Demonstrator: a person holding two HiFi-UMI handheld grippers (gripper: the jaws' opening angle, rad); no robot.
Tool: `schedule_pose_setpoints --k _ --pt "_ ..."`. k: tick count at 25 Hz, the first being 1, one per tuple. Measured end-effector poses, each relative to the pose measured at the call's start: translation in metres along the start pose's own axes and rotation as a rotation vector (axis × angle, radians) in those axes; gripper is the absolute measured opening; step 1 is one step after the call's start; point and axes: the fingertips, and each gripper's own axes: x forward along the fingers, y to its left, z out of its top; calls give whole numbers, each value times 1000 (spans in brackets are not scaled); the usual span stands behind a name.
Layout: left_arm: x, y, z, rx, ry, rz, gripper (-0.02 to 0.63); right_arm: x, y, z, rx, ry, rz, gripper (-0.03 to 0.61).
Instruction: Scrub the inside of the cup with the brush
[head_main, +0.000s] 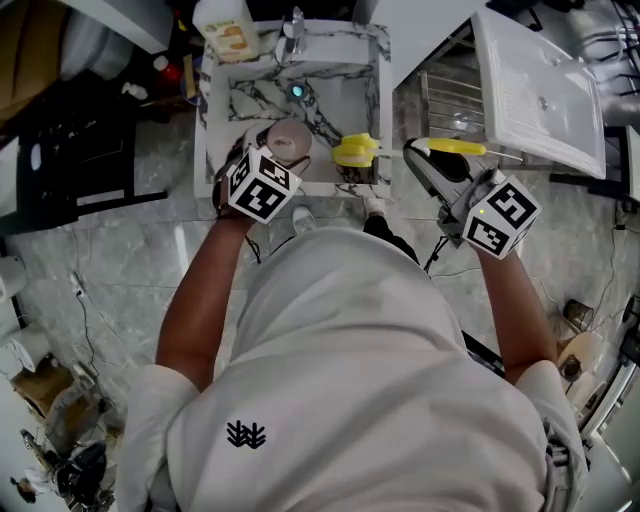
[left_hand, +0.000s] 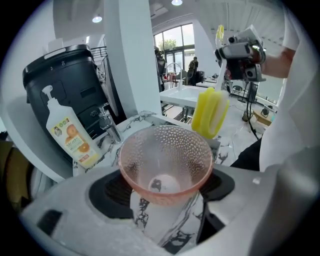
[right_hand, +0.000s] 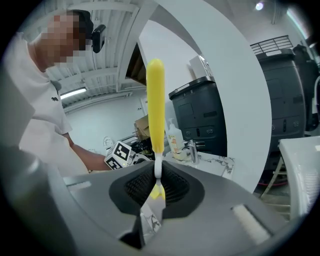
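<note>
**Cup clamped in left gripper, brush in right, brush head outside cup**

Cup (left_hand: 166, 160): pink, see-through, dimpled wall. It sits between the left gripper (left_hand: 165, 197) jaws, which stand wide with both pads pressed on the lower cup wall. The mouth is tilted up toward that gripper's camera. Head view puts the cup over the front of the marble-pattern sink (head_main: 377, 95).

Brush (right_hand: 155, 105): yellow handle, thin white neck, yellow sponge head. The right gripper (right_hand: 156, 187) has its jaws nearly together, pinching the white neck, with the handle sticking up past them. In the left gripper view the sponge head is near the cup's rim on its far right, outside the cup. Whether they touch, I cannot tell. Head view shows the head at the sink's front right edge, beside the cup.

Writing and labels: a pump soap bottle (left_hand: 70, 135) stands at the sink's back left corner near the faucet (left_hand: 107, 122). Its label has orange fruit pictures, but the print is too small to read. Each gripper carries a cube with black-and-white square markers. The person's white shirt (head_main: 350, 380) has a small dark emblem on the back with no legible text. A black bin (left_hand: 65, 82) behind the bottle has no readable marking.
</note>
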Motion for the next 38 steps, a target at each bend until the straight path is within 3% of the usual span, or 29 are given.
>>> schedule_pose_setpoints --k 11,38 --pt "-6 0 6 -60 -9 14 376 3 -9 -7 -15 32 43 41" --pt "0 14 4 -122 -3 55 376 20 -18 -5 -52 65 121 41"
